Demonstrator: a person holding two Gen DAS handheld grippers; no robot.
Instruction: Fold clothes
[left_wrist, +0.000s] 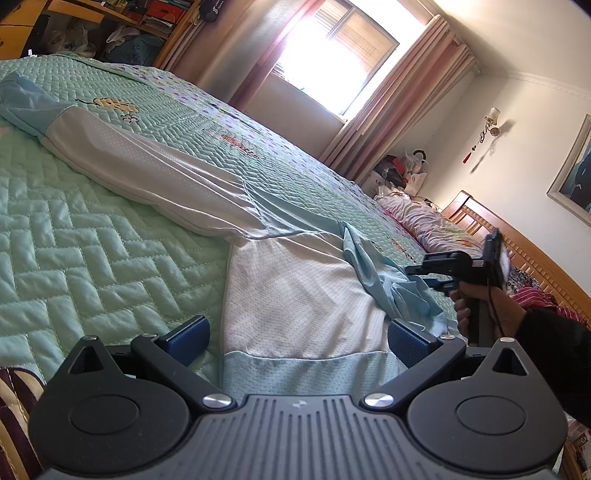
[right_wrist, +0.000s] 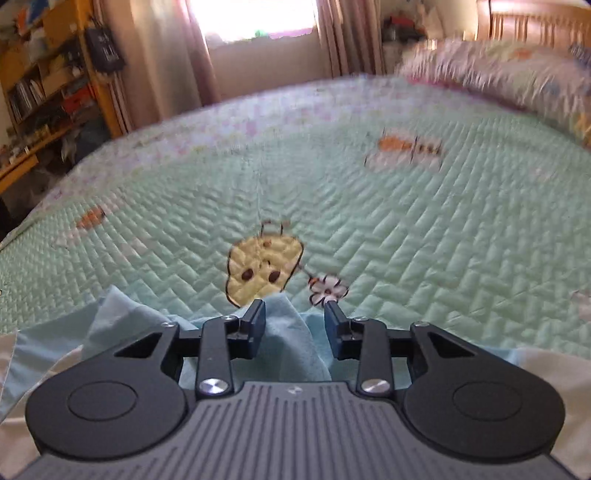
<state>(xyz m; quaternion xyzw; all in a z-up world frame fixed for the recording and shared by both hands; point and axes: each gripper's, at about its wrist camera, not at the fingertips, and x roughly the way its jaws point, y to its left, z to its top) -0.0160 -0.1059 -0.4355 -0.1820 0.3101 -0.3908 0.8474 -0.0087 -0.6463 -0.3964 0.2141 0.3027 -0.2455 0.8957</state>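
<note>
Clothing for folding, a white dimpled-mesh garment (left_wrist: 295, 288) with smooth pale-blue panels, lies stretched across a green quilted bedspread (left_wrist: 92, 236) stitched in a herringbone pattern. The left gripper (left_wrist: 297, 341) hangs wide open over the blue hem band, its ribbed blue pads clear of the cloth. The right gripper (right_wrist: 295, 328) stands partly open, a rumpled peak of blue fabric rising between its fingers, unpinched.
</note>
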